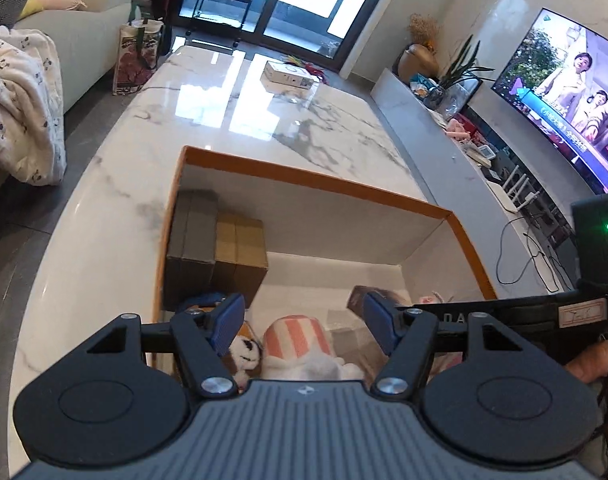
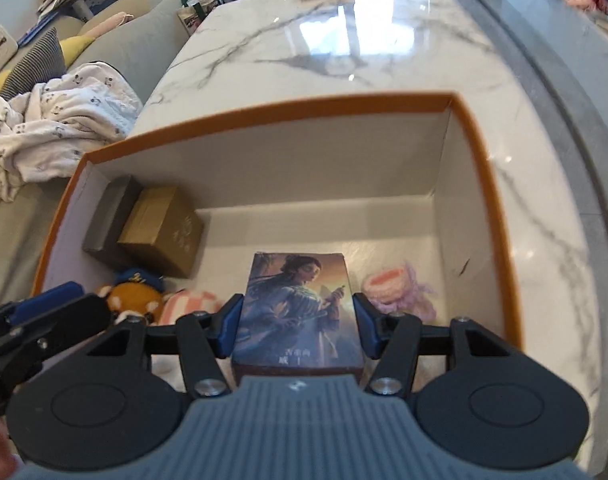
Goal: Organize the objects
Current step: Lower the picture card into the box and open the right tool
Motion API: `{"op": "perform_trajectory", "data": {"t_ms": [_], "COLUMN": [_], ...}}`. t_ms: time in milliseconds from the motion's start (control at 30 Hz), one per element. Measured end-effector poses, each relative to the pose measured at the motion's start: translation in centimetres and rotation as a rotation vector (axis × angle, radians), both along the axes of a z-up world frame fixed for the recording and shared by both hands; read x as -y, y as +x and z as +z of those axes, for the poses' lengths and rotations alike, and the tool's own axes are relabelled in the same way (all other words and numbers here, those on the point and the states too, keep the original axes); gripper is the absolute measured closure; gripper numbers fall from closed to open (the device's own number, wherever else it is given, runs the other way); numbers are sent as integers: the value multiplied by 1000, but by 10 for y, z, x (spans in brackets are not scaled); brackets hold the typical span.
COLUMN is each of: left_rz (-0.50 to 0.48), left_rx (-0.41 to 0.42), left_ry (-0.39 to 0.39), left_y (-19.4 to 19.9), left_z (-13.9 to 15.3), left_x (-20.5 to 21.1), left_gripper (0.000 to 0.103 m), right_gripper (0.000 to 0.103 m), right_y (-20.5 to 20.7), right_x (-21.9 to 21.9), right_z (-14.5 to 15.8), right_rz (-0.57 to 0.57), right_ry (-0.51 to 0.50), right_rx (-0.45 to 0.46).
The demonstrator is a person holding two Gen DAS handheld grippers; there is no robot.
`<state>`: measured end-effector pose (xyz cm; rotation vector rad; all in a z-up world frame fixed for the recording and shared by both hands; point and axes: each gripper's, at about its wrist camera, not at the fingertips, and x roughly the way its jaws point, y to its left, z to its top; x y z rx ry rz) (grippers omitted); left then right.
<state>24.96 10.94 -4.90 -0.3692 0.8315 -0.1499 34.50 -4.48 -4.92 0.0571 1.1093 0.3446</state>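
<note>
An orange-rimmed cardboard box (image 2: 264, 114) stands on the marble table, also in the left wrist view (image 1: 315, 182). Inside are a dark grey box (image 2: 108, 216), a gold box (image 2: 164, 236), a red panda plush (image 2: 134, 298), a pink-striped plush (image 1: 296, 338) and a pink knitted toy (image 2: 399, 286). My right gripper (image 2: 298, 326) is inside the box, jaws wide, around a picture-covered box (image 2: 300, 308) showing a woman; the pads look just apart from its sides. My left gripper (image 1: 302, 320) is open and empty over the pink-striped plush.
A white carton (image 1: 288, 74) lies at the table's far end. A sofa with a rumpled blanket (image 1: 20, 100) is to the left. A TV (image 1: 571, 96) and a cluttered low shelf are to the right.
</note>
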Motion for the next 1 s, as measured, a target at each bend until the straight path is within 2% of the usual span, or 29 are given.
{"op": "perform_trajectory", "data": {"t_ms": [67,233,467,733,833,1000], "left_rz": [15,20,-13,-36,-34,-45], "left_rx": [-12,2,17,17,17,13], "left_ry": [12,61,73,111,110,144], "left_y": [0,1,2,2,3,4], "left_z": [-1,-2,-3,-4,-4,-6], "left_x": [-2,0,-4,1,1,5], "left_gripper": [25,26,30,31,31,32], "right_gripper": [44,44,44,44,43,36], "right_y": [-1,12,42,53,51,44], "right_x": [-6,-24,-48,-69,-66,-61], "right_z": [5,14,-7,-31,-32,-26], "right_rz": [7,8,-56,-41,-41,-18], "right_ry": [-2,117,125,93,107,128], "right_rx": [14,-12,-66,-133,-133,-159]}}
